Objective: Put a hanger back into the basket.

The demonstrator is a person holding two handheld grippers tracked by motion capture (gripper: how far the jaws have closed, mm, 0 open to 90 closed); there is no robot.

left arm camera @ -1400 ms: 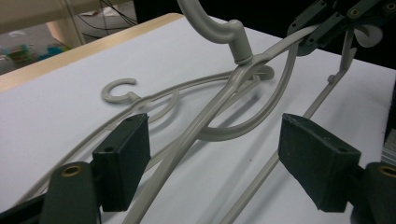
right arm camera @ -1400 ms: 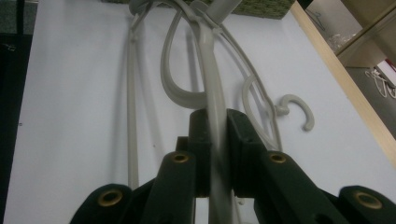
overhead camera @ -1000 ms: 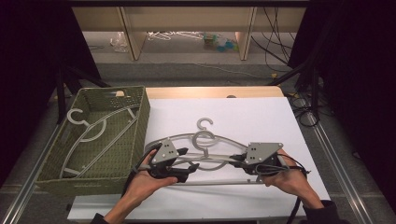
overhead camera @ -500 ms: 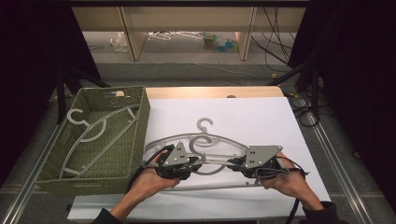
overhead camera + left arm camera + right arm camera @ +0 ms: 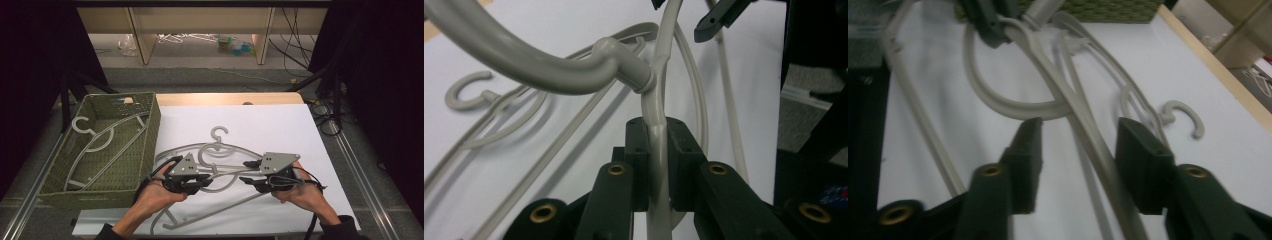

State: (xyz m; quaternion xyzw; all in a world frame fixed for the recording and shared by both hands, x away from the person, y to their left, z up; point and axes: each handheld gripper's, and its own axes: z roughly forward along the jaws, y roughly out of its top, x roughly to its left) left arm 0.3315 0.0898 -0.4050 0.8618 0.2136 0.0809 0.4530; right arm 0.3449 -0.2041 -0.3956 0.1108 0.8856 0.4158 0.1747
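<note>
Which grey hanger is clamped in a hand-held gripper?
The upper hanger of the two on the white sheet: the left hand-held gripper pinches its arm. The hanger beneath lies flat, and a third hanger sits in the basket.

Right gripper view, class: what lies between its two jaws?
A grey hanger arm runs up between the right gripper's jaws, which have just been opening and stand apart from it.

Past my white-topped table (image 5: 280, 125) I see a grey floor (image 5: 210, 75), pale wooden shelving (image 5: 145, 35) with what may be loose clutter (image 5: 235, 45) beneath, dark curtains (image 5: 30, 75) flanking both sides.
</note>
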